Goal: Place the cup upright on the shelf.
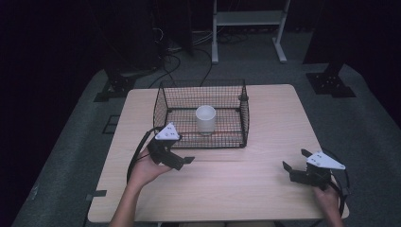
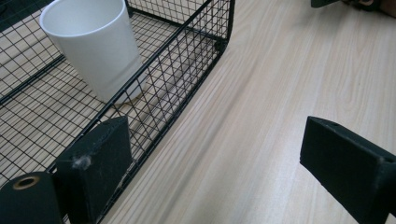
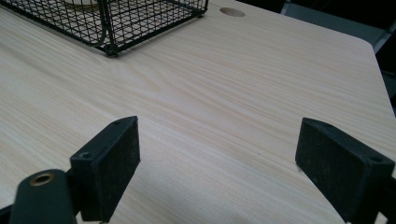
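Note:
A black wire basket (image 1: 166, 108) stands on the far middle of the wooden table (image 1: 274, 118), with a white cup (image 1: 205, 118) upright inside it. My left gripper (image 1: 185, 161) is held just in front of the basket's near left corner, open and empty. In the left gripper view, the cup (image 2: 95, 51) shows behind the basket's front wall (image 2: 187, 65), and the left gripper (image 2: 219, 158) has its left jaw close against that wall, outside it. My right gripper (image 1: 295, 159) hovers near the table's front right, open with nothing between its fingers; in the right gripper view, the right gripper (image 3: 219, 154) has only bare wood ahead.
In the right gripper view, a basket corner (image 3: 109, 28) lies far ahead, with a round hole (image 3: 232, 11) in the tabletop beyond it. A white metal frame (image 1: 248, 21) and cables stand on the floor behind the table. Black stand bases (image 1: 331, 82) flank it.

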Demonstrator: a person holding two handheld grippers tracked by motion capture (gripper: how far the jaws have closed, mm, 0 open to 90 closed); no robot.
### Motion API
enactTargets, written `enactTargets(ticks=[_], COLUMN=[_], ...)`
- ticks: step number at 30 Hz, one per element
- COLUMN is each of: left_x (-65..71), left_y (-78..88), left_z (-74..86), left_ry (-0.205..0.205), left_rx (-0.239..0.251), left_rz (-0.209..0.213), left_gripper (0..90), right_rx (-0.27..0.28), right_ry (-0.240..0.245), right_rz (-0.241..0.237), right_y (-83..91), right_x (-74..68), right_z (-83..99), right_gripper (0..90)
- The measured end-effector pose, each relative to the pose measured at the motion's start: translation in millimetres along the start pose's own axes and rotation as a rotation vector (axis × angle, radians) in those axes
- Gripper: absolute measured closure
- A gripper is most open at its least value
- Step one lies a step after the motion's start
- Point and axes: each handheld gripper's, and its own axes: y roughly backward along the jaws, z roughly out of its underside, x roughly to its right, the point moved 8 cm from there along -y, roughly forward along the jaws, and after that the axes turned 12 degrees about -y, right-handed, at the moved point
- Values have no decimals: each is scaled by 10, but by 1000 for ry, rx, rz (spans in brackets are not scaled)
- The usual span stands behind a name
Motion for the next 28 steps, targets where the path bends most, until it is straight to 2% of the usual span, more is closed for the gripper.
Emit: enactTargets(ticks=[3,8,11,12,20,23,25,26,28], left_x=[41,130,172,199,317,374,434,466,489], left_y=[0,20,9,1,-2,17,25,27,36], left_z=[20,31,60,76,184,240,274,287,327], left_ry=[4,7,0,14,29,41,51,48,41], left_rx=[4,43,30,45,56,71,92,94,73], left_rz=[7,7,0,9,2,-19,-12,-11,-34], left_gripper=[83,83,83,83,83,83,83,83,79], right_rx=[2,3,3,2,3,2,2,3,2], right_ry=[1,2,2,3,4,5,7,6,4], right_rz=[0,1,1,2,2,2,1,2,-1], right_y=[-1,-1,0,-1,0,0,0,1,0], right_x=[-1,-2,-2,-3,-4,-5,-6,-6,-5], right_z=[-1,-1,-1,-1,-1,0,0,0,0], right_gripper=[131,131,131,131,131,131,131,131,131])
